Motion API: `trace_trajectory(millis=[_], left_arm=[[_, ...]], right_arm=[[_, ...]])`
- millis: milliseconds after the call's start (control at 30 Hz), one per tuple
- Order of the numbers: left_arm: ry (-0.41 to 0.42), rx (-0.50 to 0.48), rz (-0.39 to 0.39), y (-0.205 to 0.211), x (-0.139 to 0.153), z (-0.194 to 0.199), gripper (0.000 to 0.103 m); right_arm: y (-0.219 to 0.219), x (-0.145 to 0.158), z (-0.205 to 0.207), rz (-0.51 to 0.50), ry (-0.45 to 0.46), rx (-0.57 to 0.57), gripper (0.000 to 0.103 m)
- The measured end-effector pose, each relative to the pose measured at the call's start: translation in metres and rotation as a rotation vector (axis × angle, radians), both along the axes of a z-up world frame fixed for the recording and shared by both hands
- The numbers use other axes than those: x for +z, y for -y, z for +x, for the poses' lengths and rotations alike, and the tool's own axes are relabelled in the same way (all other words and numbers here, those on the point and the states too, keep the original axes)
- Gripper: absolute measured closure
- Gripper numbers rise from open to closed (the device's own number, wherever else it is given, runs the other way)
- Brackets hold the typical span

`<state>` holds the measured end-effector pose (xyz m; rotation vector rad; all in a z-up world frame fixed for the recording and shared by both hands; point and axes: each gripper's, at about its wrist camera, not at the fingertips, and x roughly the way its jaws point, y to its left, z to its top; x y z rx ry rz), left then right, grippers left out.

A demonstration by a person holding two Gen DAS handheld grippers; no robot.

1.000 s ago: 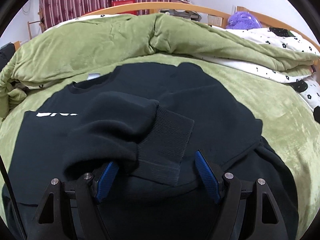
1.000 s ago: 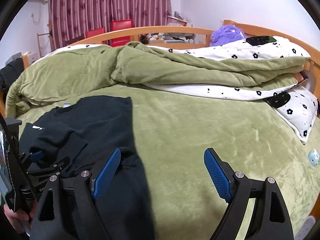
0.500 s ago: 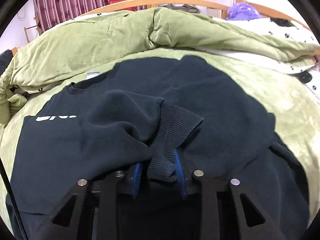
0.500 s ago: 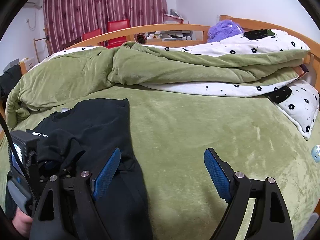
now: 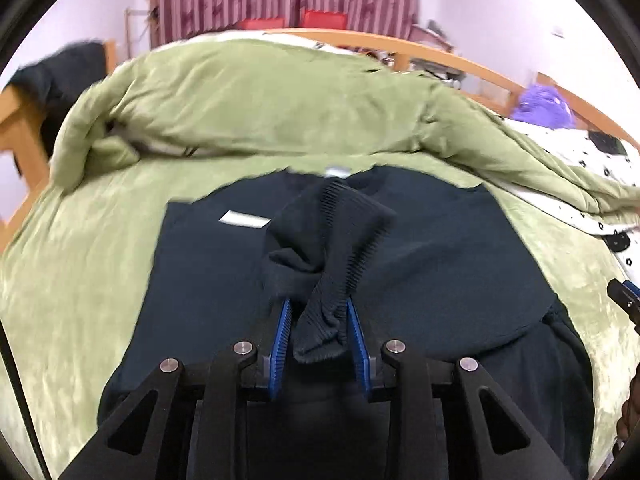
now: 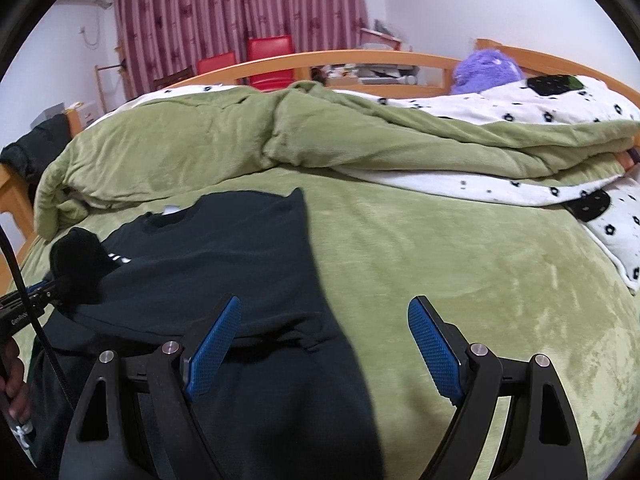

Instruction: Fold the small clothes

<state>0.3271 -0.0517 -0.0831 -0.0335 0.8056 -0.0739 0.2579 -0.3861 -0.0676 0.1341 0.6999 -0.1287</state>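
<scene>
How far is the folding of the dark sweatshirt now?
Done: the dark navy sweatshirt lies spread flat on the green plush bedcover. In hand: the left gripper is shut on its ribbed sleeve cuff. Left: laying that sleeve and the other folds; the right gripper is open, empty.

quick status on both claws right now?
Left claw: closed on the ribbed sleeve cuff of the dark sweatshirt.
Right claw: open, empty, above the sweatshirt's edge.
</scene>
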Motion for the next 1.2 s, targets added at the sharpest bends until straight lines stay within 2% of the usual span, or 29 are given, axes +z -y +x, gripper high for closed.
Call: trace_trajectory(millis=[67,100,133,267,367,533,667,767,867,933,1000,1033,1133,1200], left_arm=[[-0.004,0.059,0.023,-0.017,-0.006,-0.003,0.066],[-0.002,0.085,0.021,-0.029,-0.01,-0.006,0.057],[-0.001,0.094,0.011,-0.035,-0.013,-0.009,0.055],[-0.024,0.13,-0.026,-0.063,-0.029,-0.014,0.055],[-0.05,0.123,-0.081,-0.077,-0.037,-0.012,0.055],[-0.079,0.087,-0.165,-0.08,-0.051,-0.007,0.048],[-0.099,0.054,-0.138,-0.069,-0.062,0.002,0.048],[-0.133,0.069,-0.142,-0.071,-0.074,0.009,0.045],[-0.172,0.083,-0.202,-0.08,-0.086,0.016,0.044],[-0.169,0.086,-0.225,-0.083,-0.088,0.017,0.044],[-0.156,0.082,-0.216,-0.081,-0.087,0.017,0.05],[-0.142,0.075,-0.214,-0.079,-0.086,0.015,0.064],[-0.094,0.051,-0.186,-0.074,-0.075,0.012,0.088],[-0.05,0.054,-0.159,-0.076,-0.062,0.01,0.09]], right_arm=[[-0.013,-0.003,0.004,-0.023,-0.015,0.019,0.018],[-0.017,-0.005,0.006,-0.036,-0.019,0.026,0.018],[-0.023,-0.006,0.007,-0.054,-0.023,0.033,0.018],[-0.043,-0.009,0.008,-0.11,-0.029,0.067,0.018],[-0.053,-0.015,0.009,-0.125,-0.045,0.088,0.018],[-0.06,-0.026,0.013,-0.164,-0.074,0.104,0.018],[-0.061,-0.033,0.016,-0.186,-0.091,0.107,0.018],[-0.059,-0.037,0.019,-0.2,-0.103,0.1,0.018],[-0.058,-0.039,0.021,-0.206,-0.11,0.097,0.018],[-0.058,-0.04,0.021,-0.209,-0.11,0.096,0.018],[-0.058,-0.04,0.022,-0.212,-0.109,0.096,0.018],[-0.059,-0.04,0.021,-0.214,-0.109,0.098,0.018],[-0.062,-0.041,0.021,-0.23,-0.109,0.102,0.018],[-0.063,-0.041,0.021,-0.236,-0.107,0.104,0.018]])
